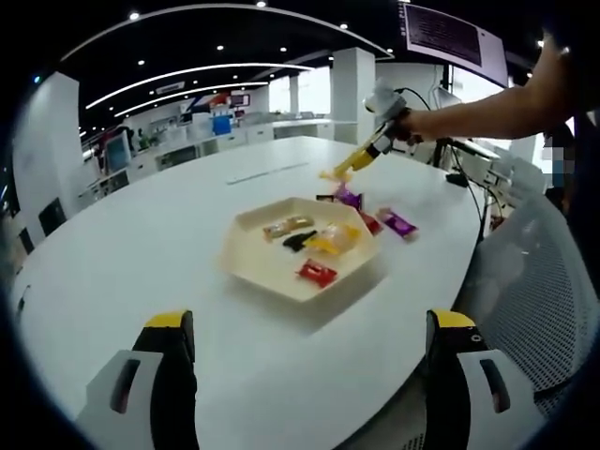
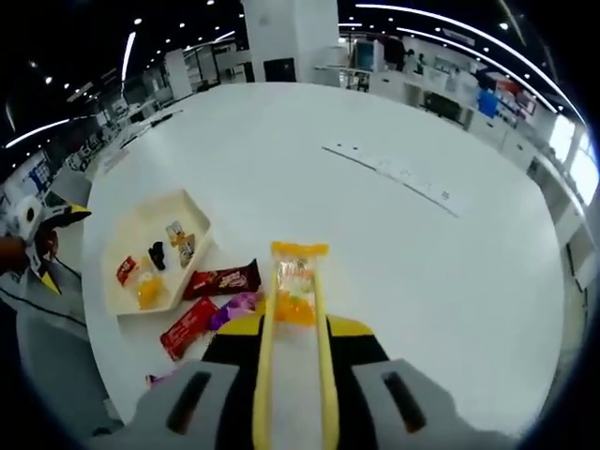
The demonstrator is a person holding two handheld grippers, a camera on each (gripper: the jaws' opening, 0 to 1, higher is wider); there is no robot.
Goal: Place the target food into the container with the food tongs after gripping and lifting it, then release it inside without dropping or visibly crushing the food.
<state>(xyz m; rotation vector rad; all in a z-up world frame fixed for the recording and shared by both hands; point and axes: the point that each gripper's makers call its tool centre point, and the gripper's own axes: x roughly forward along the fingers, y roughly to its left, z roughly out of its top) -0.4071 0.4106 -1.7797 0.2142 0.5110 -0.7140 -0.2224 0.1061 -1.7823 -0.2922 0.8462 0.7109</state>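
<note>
One large white table [image 1: 141, 244] fills most of both views, round-edged and bare except near the tray. On it lies a cream hexagonal tray [image 1: 251, 253], shallow, with a low rim; in the right gripper view the same tray [image 2: 127, 248] sits at the left.

Four wrapped snacks lie inside the tray in the left gripper view: a tan one [image 1: 287, 226], a black one [image 1: 298, 240], a yellow one [image 1: 333, 240] and a red one [image 1: 316, 273]. Just beside the far edge of the tray, on the table, lie three more packets in purple [image 1: 397, 222], red and violet; some are partly hidden by the tray rim. In the right gripper view these show as a dark red bar [image 2: 222, 278], a red packet [image 2: 188, 327] and a purple packet [image 2: 234, 305].

The right gripper [image 2: 296, 272] carries yellow food tongs [image 2: 264, 375], and the tong tips are closed on the target food, a clear packet with orange-yellow pieces inside and a yellow top seal [image 2: 297, 286]. The packet is held in the air above the table, well apart from the tray, and looks not crushed. In the left gripper view a person's bare arm [image 1: 497, 108] holds this gripper with the tongs [image 1: 361, 157] beyond the tray.

The left gripper [image 1: 309, 337] hovers near the table edge with its yellow-tipped jaws spread wide, holding nothing.
</note>
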